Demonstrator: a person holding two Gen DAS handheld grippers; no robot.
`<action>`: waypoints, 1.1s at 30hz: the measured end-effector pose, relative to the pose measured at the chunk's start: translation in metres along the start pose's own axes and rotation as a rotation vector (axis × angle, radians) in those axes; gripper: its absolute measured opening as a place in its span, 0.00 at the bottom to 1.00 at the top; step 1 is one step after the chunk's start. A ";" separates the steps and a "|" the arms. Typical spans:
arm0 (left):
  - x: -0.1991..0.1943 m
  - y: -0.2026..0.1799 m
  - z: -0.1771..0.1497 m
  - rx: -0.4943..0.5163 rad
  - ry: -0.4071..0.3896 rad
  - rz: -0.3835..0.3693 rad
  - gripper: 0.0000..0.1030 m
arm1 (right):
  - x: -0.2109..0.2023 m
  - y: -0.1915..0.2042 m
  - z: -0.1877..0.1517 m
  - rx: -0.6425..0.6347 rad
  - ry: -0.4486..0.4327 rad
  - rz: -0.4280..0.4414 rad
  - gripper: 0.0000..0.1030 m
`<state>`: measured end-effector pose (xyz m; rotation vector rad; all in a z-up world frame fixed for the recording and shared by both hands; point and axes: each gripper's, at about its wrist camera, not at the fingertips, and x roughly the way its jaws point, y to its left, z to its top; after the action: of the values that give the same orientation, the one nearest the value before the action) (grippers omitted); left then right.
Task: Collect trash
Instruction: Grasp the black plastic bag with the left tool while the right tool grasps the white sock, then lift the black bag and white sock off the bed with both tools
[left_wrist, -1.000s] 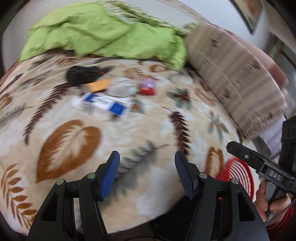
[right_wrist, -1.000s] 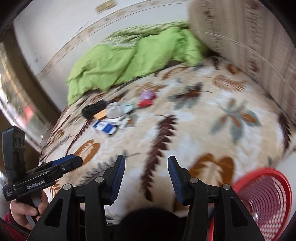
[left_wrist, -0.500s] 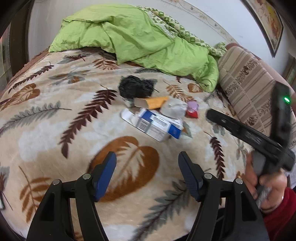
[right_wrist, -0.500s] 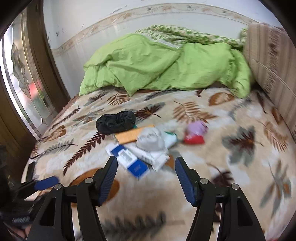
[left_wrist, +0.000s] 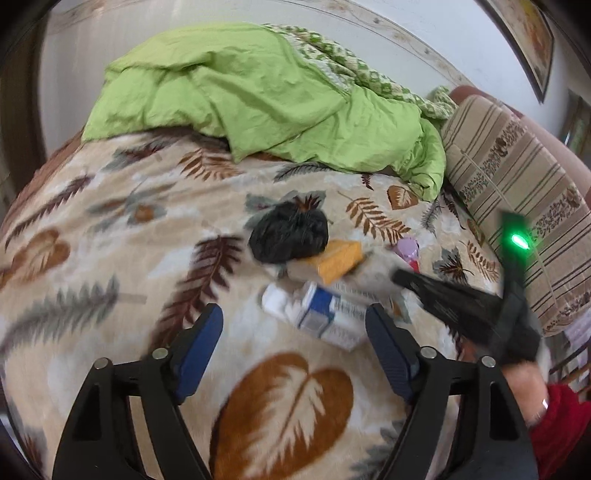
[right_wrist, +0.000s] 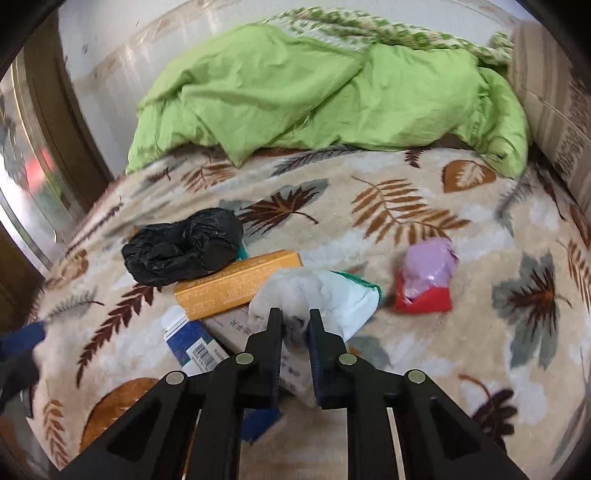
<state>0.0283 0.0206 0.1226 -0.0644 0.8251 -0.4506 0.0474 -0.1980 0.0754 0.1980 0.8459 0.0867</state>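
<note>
Trash lies in a pile on the leaf-patterned blanket. In the right wrist view my right gripper (right_wrist: 294, 319) is shut on a crumpled grey-white wad (right_wrist: 291, 291) that rests on an orange box (right_wrist: 236, 282) and a white wrapper (right_wrist: 351, 299). A black plastic bag (right_wrist: 183, 251), a blue-and-white carton (right_wrist: 195, 349) and a pink-and-red packet (right_wrist: 426, 280) lie around it. In the left wrist view my left gripper (left_wrist: 295, 339) is open and empty above the blanket, just short of the blue-and-white carton (left_wrist: 325, 314). The right gripper (left_wrist: 443, 299) shows there, reaching into the pile.
A rumpled green quilt (left_wrist: 266, 92) covers the far end of the bed. A striped cushion (left_wrist: 517, 192) stands at the right side. A wooden door frame (right_wrist: 59, 110) is at the left of the bed.
Both grippers moved forward toward the pile. My right gripper went from open to shut on the grey-white wad. The red basket has left both views.
</note>
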 end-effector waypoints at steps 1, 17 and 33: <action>0.009 -0.004 0.010 0.022 0.004 0.002 0.77 | -0.007 -0.003 -0.003 0.021 -0.010 0.004 0.12; 0.139 -0.005 0.059 0.028 0.144 0.054 0.64 | -0.063 -0.022 -0.054 0.120 -0.067 0.115 0.12; 0.100 -0.004 0.045 -0.009 0.053 -0.003 0.24 | -0.068 -0.030 -0.064 0.168 -0.068 0.141 0.12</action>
<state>0.1180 -0.0291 0.0849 -0.0618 0.8792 -0.4528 -0.0450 -0.2285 0.0778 0.4160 0.7707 0.1400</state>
